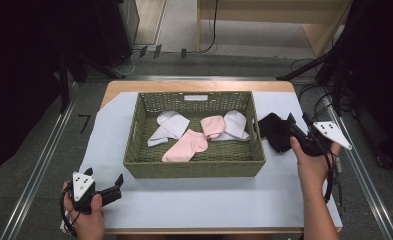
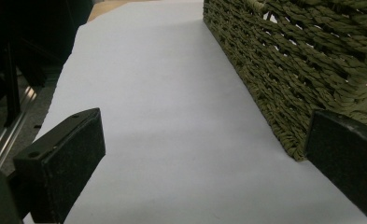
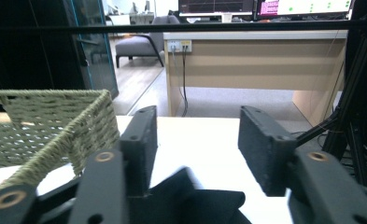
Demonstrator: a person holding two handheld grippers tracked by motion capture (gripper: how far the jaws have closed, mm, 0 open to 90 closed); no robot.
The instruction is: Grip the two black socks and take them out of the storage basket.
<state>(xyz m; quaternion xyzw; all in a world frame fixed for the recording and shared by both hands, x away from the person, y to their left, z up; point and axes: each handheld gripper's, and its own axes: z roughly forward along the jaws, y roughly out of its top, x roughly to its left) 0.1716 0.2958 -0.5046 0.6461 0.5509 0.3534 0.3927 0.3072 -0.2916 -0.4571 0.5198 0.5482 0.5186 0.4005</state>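
Black cloth, a dark sock (image 1: 275, 131), lies crumpled on the white sheet (image 1: 194, 200) just to the right of the woven basket (image 1: 194, 169), near the desk's right edge. The right gripper (image 1: 295, 129) reaches it from the right, held in the person's right hand (image 1: 311, 160), with its grey three-cornered plate pointing out to the right. In the right gripper view the black sock (image 3: 190, 198) sits low between the two jaws, which stand apart on either side of it and are not closed on it; whether they touch the cloth I cannot tell. The basket's corner (image 3: 85, 126) rises just to the left of those jaws.

Inside the olive-green basket lie four more socks: a white one (image 1: 168, 126) at the left, a pink one (image 1: 188, 146) in the middle nearer the front wall, a second pink one (image 1: 213, 126) beyond it, and another white one (image 1: 234, 125) at the right, touching the pink one beside it.

At the near left corner of the desk (image 1: 134, 86) the left gripper (image 1: 118, 182) rests low over the sheet in the person's left hand (image 1: 86, 212), well apart from the black sock. In the left gripper view its jaws are spread wide with nothing between them but bare sheet (image 2: 172, 116), and the basket's wall (image 2: 284, 88) runs along their right side.
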